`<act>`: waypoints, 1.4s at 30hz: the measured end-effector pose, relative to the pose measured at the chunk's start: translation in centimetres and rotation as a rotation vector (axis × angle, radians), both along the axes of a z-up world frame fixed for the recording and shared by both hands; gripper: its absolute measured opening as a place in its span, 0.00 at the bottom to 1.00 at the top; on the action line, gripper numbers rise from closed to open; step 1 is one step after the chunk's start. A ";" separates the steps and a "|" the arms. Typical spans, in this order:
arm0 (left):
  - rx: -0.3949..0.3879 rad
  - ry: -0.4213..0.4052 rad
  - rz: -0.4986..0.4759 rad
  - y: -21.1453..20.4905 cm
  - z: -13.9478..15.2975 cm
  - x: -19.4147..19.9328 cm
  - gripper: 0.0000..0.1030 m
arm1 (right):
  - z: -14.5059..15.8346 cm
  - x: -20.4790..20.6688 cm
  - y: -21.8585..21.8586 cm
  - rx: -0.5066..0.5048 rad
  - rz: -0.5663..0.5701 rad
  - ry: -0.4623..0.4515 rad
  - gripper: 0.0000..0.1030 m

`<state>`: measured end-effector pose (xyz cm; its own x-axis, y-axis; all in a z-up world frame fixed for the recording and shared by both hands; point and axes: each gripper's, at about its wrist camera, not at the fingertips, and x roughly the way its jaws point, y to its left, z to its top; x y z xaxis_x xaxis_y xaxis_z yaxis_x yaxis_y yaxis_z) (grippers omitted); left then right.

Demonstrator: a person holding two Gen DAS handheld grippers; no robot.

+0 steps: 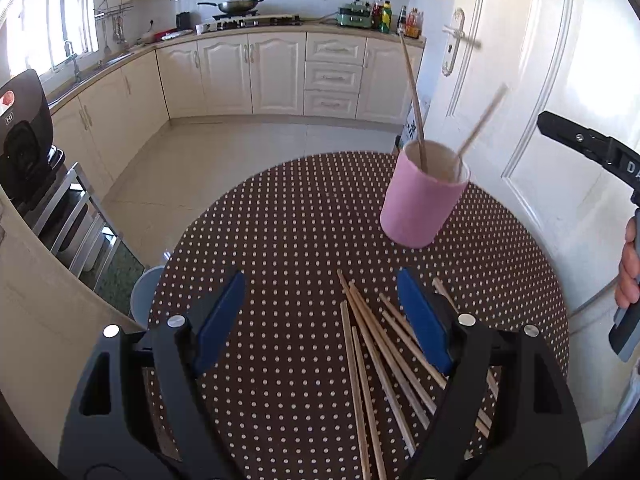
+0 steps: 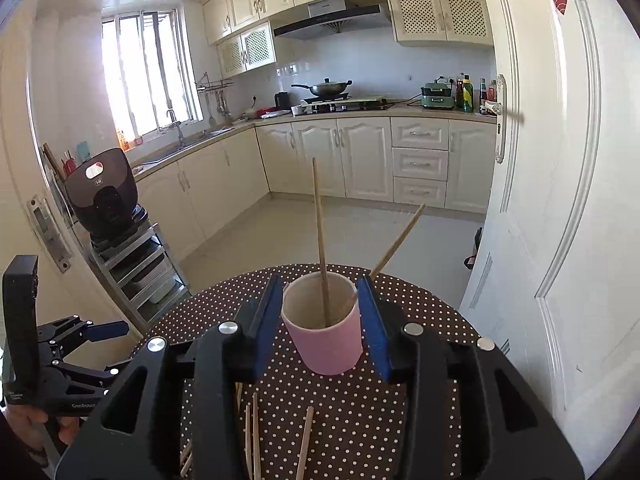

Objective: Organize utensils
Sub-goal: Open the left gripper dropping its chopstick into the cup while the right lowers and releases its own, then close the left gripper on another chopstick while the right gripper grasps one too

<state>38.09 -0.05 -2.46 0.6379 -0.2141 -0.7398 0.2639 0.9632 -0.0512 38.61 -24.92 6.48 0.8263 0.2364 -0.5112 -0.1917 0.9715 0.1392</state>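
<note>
Left gripper (image 1: 320, 316) hangs jaws apart, right over the loose chopsticks (image 1: 384, 356), their length running along its fingers. Right gripper (image 2: 320, 320), jaws apart and empty, faces the pink cup (image 2: 326, 344).

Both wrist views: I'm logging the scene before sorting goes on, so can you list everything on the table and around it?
cup: one, pink, upright on the table, far side
sticks in cup: two, wooden, one near upright, one leaning right and blurred
loose sticks: a pile, exact count unclear, wooden, lying on the near side of the table
table: one, round, brown cloth with white dots
wok: one, dark, on the stove at the back counter
door: one, white, right of the table
left tool: open, over the loose sticks, nothing held
right tool: open, pads either side of the cup in view, nothing gripped
</note>
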 end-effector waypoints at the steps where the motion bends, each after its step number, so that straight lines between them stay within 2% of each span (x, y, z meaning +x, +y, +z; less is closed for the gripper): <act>1: 0.002 0.024 -0.009 0.0 -0.4 0.0 0.75 | -0.3 -0.3 0.0 -0.001 0.007 0.013 0.36; 6: 0.001 0.100 -0.032 -0.2 -2.3 0.0 0.75 | -3.0 -0.9 0.7 -0.009 0.051 0.113 0.36; 7: -0.003 0.123 -0.038 -0.2 -2.7 0.0 0.72 | -3.7 -0.9 0.9 -0.005 0.062 0.139 0.36; 10: -0.015 0.219 -0.059 -0.4 -4.5 0.3 0.34 | -6.0 -0.9 1.5 -0.006 0.096 0.227 0.36; 13: -0.039 0.296 -0.064 -0.4 -6.3 0.5 0.34 | -8.2 -1.0 2.3 -0.014 0.122 0.303 0.36; 19: -0.040 0.353 -0.059 -0.7 -8.7 0.7 0.34 | -10.9 -1.1 2.8 0.042 0.148 0.412 0.36; 28: -0.008 0.370 -0.054 -1.4 -10.9 1.1 0.34 | -12.3 -0.9 2.6 0.026 0.154 0.454 0.36; 36: -0.013 0.363 -0.047 -2.0 -11.1 2.1 0.33 | -13.4 -0.2 2.6 -0.007 0.135 0.506 0.36; 39: -0.004 0.369 -0.043 -2.0 -10.7 3.7 0.29 | -14.0 0.2 2.4 0.012 0.131 0.533 0.36; 42: 0.045 0.358 -0.044 -2.0 -10.7 4.6 0.22 | -14.6 0.8 2.4 0.002 0.125 0.560 0.36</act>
<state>42.65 -2.06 -13.16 0.3279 -0.1980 -0.9237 0.2785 0.9546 -0.1058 39.40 -22.47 -8.13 0.3956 0.3161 -0.8623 -0.2019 0.9459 0.2541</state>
